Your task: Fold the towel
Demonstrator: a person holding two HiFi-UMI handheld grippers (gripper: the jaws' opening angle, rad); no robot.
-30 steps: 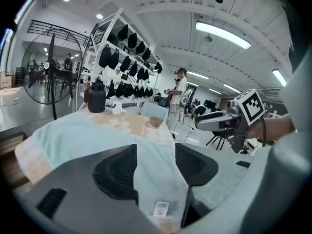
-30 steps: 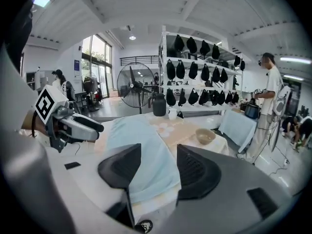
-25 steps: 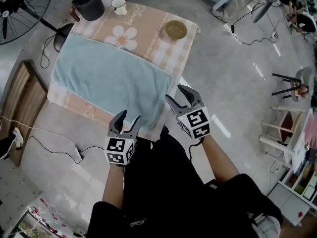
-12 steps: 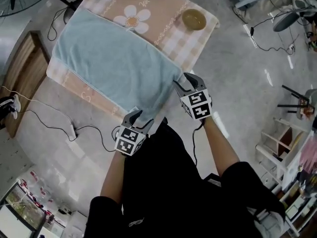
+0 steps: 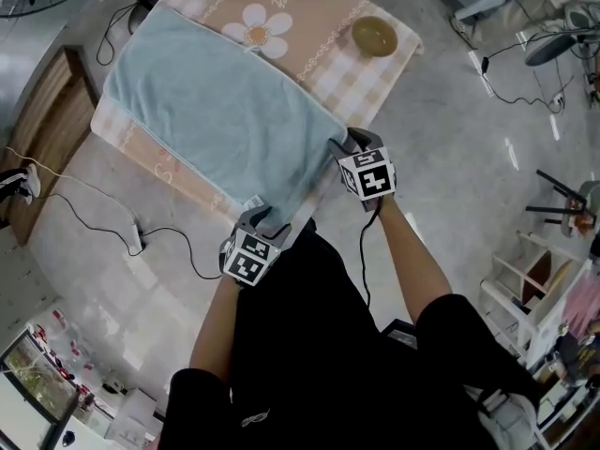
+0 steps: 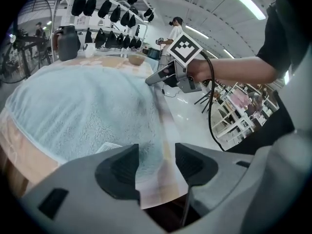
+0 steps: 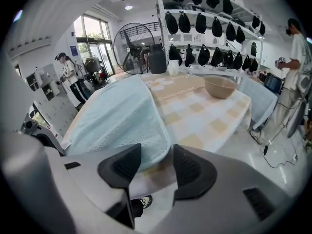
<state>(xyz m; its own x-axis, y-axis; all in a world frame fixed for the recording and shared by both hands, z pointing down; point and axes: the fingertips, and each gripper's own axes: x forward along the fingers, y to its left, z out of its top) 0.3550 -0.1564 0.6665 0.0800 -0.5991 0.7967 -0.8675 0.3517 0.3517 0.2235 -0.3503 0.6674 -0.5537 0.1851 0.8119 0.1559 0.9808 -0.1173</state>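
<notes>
Bowl (image 5: 374, 36) on tablecloth (image 5: 323, 26) beside towel (image 5: 216, 111)

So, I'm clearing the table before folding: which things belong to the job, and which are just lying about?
Job: light blue terry towel, left tool, right tool, both open at its near edge.
Lying about: tan round bowl, dark jug, white mug.

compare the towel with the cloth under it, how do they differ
The towel is plain light blue and fluffy; the tablecloth is peach-checked with a daisy print. The towel covers only part of the tablecloth, which is larger and also carries a bowl. Both lie spread flat.
</notes>
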